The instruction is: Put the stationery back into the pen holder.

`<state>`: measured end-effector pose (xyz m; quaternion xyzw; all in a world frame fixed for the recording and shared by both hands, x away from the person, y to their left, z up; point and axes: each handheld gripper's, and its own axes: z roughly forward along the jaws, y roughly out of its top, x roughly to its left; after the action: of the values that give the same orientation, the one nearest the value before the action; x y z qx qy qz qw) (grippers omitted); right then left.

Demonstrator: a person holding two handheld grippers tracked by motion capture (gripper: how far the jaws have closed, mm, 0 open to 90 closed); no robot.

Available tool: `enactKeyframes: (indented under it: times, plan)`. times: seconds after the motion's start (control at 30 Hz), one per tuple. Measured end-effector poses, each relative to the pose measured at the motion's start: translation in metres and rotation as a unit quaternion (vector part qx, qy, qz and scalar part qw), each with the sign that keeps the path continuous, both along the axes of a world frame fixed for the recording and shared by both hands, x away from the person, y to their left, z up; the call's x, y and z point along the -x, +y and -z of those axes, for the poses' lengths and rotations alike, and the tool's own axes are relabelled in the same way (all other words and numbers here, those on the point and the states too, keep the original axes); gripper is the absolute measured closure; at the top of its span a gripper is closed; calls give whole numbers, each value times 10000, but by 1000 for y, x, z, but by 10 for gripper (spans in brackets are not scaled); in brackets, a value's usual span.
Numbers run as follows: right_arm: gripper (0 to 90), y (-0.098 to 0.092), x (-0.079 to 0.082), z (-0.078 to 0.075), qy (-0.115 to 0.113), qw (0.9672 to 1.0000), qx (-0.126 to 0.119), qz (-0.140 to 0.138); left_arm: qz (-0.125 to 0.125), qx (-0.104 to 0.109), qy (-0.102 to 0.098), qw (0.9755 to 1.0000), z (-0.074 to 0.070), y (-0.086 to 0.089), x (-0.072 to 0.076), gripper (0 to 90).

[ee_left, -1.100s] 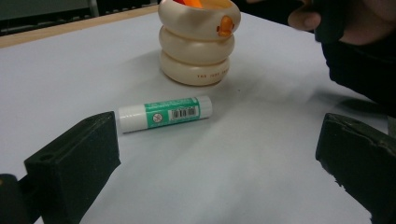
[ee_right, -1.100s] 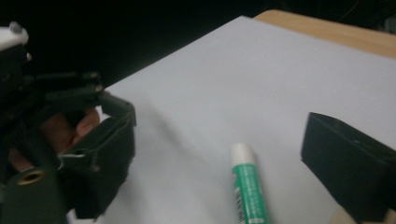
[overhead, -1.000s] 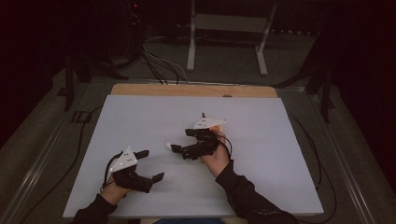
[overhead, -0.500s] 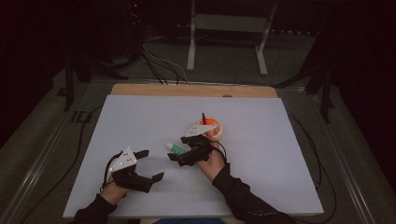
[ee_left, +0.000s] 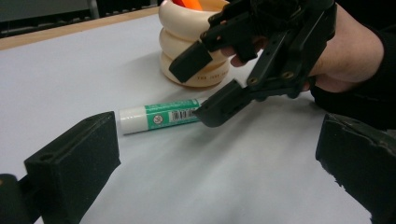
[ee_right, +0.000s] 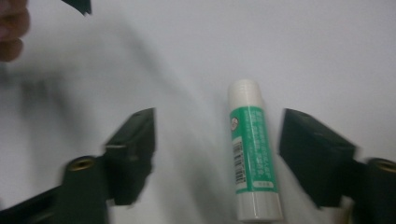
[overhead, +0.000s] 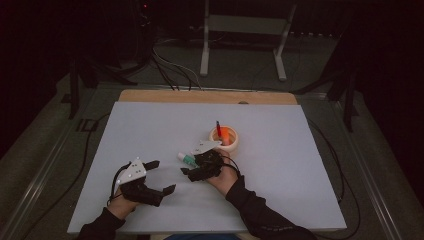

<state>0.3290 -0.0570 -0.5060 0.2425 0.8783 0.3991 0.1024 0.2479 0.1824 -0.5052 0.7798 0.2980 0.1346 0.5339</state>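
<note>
A glue stick (ee_right: pixel 252 158) — green label with a barcode, white cap and white base — is lying flat on the white table (overhead: pixel 150 130), just beside a cream ringed cup (overhead: pixel 226 142). The right gripper (ee_right: pixel 217 154) is straddling it, jaws just closing, not yet pressing. The left gripper (overhead: pixel 162 175) is resting apart — jaws spread, nothing between them.

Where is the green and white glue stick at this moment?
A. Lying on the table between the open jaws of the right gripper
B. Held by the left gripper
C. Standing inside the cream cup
A: the glue stick lies flat on the table, with the right gripper jaws on either side, not touching it.
</note>
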Motion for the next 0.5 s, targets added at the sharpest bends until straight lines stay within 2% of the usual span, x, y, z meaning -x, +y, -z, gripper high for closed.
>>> enactKeyframes:
  times: [0.3, 0.5]
  plan:
    - [473, 8, -5, 9, -268, 9988, 375, 183, 7, -8, -14, 10000, 0, 0, 0, 2]
    - [505, 16, -8, 18, -323, 9969, 664, 260, 9, -4, -22, 10000, 0, 0, 0, 2]
